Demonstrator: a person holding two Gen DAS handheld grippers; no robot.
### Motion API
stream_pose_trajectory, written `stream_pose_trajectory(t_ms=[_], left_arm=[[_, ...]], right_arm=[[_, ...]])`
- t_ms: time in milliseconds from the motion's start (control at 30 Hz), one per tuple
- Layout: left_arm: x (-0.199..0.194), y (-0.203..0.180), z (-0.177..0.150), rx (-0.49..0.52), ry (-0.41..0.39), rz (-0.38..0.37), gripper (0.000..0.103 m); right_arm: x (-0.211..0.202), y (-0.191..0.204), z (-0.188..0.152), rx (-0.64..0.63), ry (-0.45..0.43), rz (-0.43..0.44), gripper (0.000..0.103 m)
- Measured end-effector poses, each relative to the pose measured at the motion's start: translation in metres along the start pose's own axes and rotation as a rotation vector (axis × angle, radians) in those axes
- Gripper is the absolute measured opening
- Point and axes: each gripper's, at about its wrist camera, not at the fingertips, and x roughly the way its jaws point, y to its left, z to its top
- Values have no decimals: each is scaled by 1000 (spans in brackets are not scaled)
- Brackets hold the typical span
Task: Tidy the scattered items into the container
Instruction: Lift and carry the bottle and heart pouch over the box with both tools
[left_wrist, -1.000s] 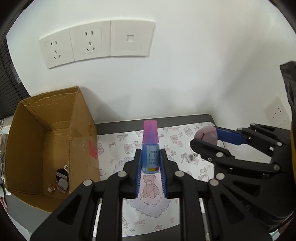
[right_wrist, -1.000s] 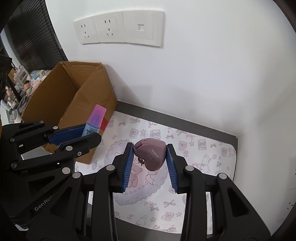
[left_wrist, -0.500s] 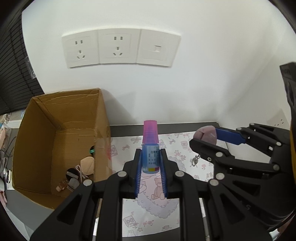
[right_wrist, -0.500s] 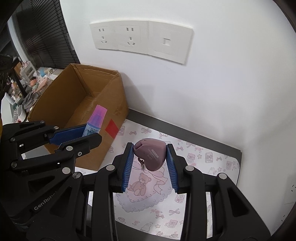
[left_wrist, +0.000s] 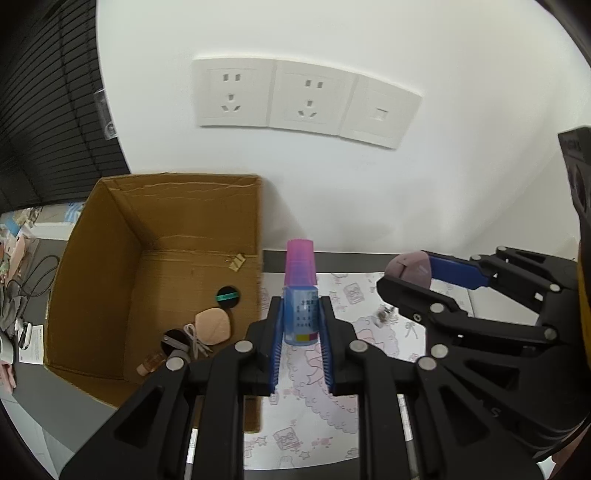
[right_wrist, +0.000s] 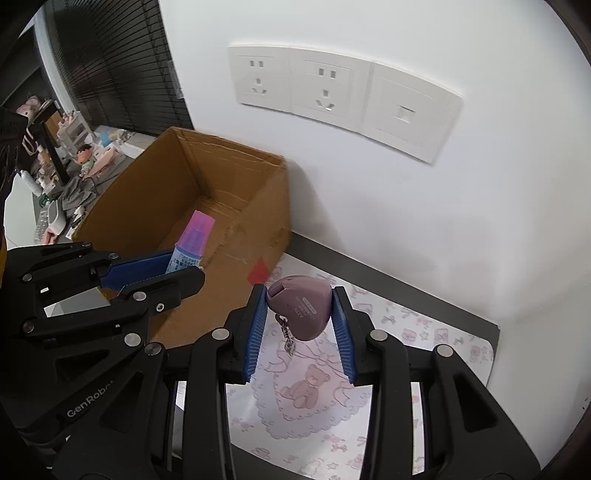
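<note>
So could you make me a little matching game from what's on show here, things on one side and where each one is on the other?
Things:
1. bottle
2. heart keychain
3. peach puff
4. sockets

Places:
A. on the wall
B. inside the box
C. in the left gripper
D. in the right gripper

Pairs: 1-C, 2-D, 3-B, 4-A

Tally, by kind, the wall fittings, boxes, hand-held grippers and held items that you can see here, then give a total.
Wall sockets: 2
Plain wall plate: 1
Cardboard box: 1
Hand-held grippers: 2, the left hand-held gripper and the right hand-held gripper
Held items: 2, the bottle and the heart keyring
Total: 8
</note>
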Motion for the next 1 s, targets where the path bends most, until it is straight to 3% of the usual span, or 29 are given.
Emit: stream_pose_trajectory(t_ms=[1000], left_arm=[[22,127,-14,-183,27,64,18]], right_arm=[[74,105,55,-130,61,109,37]])
